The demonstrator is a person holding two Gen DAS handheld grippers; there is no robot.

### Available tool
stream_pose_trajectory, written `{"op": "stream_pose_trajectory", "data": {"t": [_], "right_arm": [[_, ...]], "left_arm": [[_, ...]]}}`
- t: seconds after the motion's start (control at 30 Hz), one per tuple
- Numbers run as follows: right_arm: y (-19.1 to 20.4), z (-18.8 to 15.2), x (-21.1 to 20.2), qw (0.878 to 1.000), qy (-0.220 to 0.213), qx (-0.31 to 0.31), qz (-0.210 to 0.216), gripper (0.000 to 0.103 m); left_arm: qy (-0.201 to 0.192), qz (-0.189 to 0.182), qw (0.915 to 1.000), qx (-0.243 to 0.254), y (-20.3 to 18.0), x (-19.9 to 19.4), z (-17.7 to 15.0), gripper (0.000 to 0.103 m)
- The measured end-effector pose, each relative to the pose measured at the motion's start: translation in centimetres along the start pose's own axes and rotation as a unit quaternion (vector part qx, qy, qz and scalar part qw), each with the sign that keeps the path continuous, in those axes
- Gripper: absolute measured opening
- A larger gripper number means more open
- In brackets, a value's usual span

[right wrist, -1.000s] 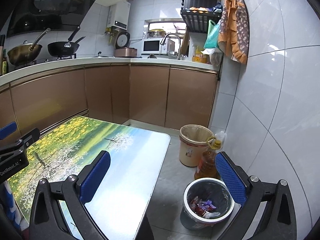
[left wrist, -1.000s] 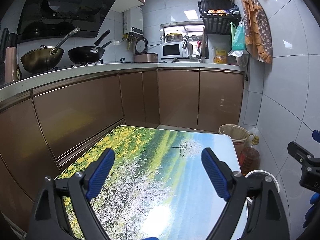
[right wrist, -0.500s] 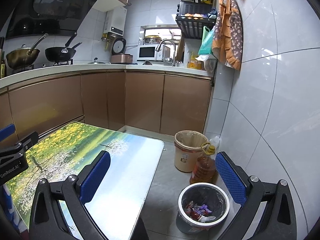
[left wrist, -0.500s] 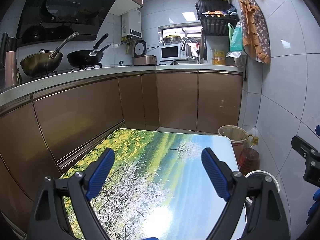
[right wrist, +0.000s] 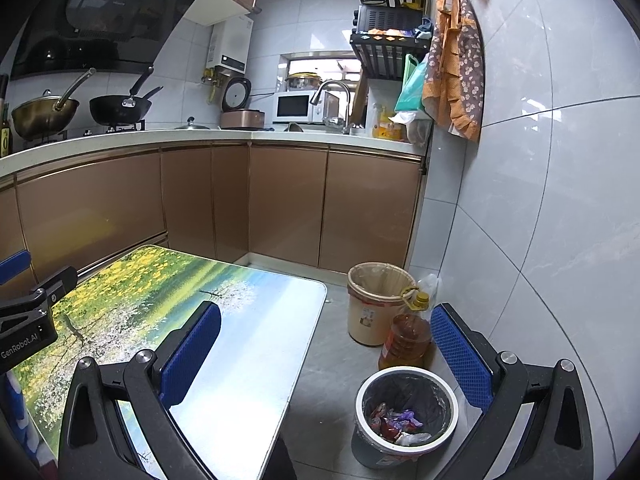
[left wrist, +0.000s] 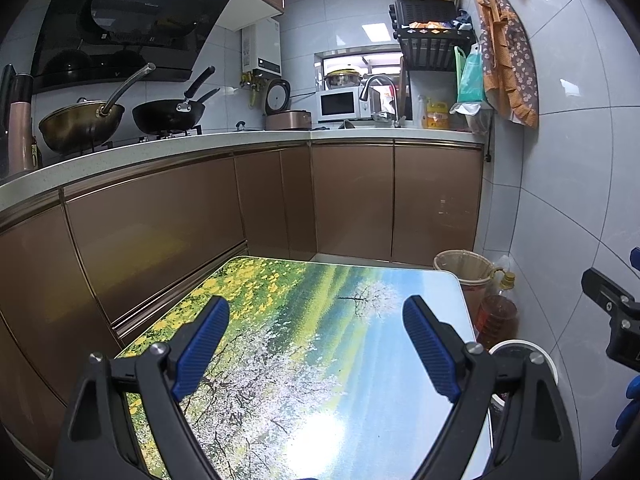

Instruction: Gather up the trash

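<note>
A small grey bin with a white rim [right wrist: 406, 416] stands on the floor right of the table; red, purple and white wrappers [right wrist: 396, 424] lie inside it. Only its rim [left wrist: 528, 350] shows in the left wrist view. My right gripper [right wrist: 326, 344] hangs open above the table's right edge and the bin, nothing between its blue pads. My left gripper [left wrist: 316, 344] is open over the table [left wrist: 304, 360], also holding nothing. No loose trash shows on the tabletop.
The low table [right wrist: 240, 344] carries a landscape print. A beige lined bin [right wrist: 378, 304] and an oil bottle [right wrist: 408, 338] stand behind the grey bin by the tiled wall. Brown cabinets [left wrist: 352, 200] and a counter with woks run behind and to the left.
Both grippers have lifted and drawn back slightly; the bins and table sit lower and farther in both views. Both stay open.
</note>
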State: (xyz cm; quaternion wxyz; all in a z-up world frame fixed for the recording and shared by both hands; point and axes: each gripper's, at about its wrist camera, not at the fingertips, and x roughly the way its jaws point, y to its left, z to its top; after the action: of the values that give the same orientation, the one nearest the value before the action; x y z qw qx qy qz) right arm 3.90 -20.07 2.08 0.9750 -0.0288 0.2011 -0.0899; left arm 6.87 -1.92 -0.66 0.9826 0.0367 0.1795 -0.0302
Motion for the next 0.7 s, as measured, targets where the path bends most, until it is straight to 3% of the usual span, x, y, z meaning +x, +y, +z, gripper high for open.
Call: {"op": "stream_pose_trajectory", "data": {"t": [0.7], "right_arm": [[-0.06, 0.11, -0.05, 1.000, -0.003, 0.000, 0.003, 0.103]], "left_arm": [[-0.004, 0.001, 1.0000, 0.001, -0.24, -0.19, 0.02, 0.088]]}}
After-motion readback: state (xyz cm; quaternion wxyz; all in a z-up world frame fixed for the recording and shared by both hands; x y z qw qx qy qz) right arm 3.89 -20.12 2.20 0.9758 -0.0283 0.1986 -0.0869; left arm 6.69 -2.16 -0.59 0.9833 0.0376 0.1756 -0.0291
